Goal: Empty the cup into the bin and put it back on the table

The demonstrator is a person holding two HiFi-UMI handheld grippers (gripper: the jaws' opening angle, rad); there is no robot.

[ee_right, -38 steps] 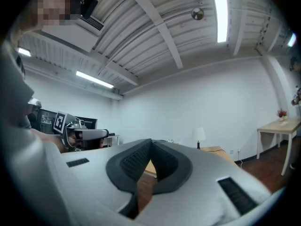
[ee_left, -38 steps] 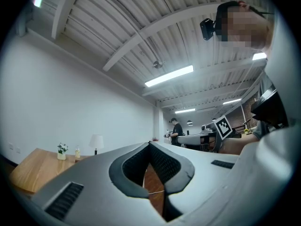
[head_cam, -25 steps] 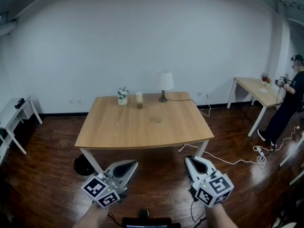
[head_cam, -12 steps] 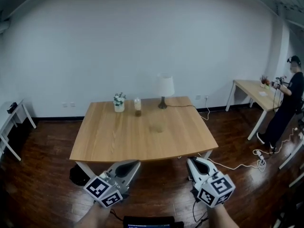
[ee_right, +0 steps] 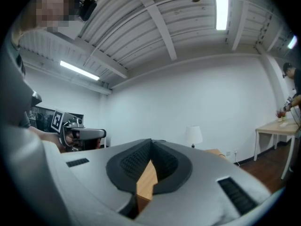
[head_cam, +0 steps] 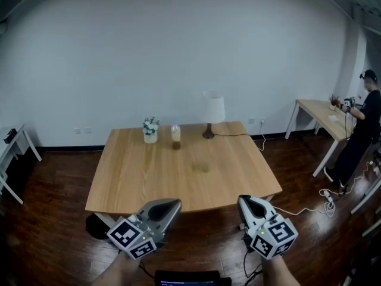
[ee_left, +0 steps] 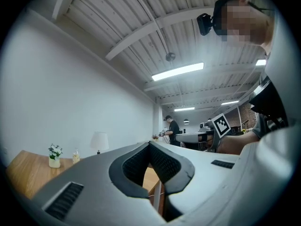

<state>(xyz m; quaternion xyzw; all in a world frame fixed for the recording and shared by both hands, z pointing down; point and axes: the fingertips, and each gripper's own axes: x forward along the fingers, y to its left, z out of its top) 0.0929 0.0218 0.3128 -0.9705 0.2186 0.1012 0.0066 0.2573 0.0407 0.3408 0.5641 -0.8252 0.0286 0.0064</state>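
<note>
Both grippers are held low in front of the near edge of the tabletop, pointing out across it. The left gripper has its jaws pressed together with nothing between them. The right gripper is likewise closed tight and empty.

The cup stands upright far ahead of both grippers, near the back edge of the tabletop, closer to the left gripper's line than to the right one's. It is well apart from either gripper. Just to its left is a small white vase of flowers. To its right, straight out beyond the gap between the two grippers, stands a lamp with a white shade.

Down and to the left of the left gripper, a dark bin sits on the floor under the front left corner of the tabletop.

Far off to the right of the right gripper, a person in dark clothes stands at another table.
</note>
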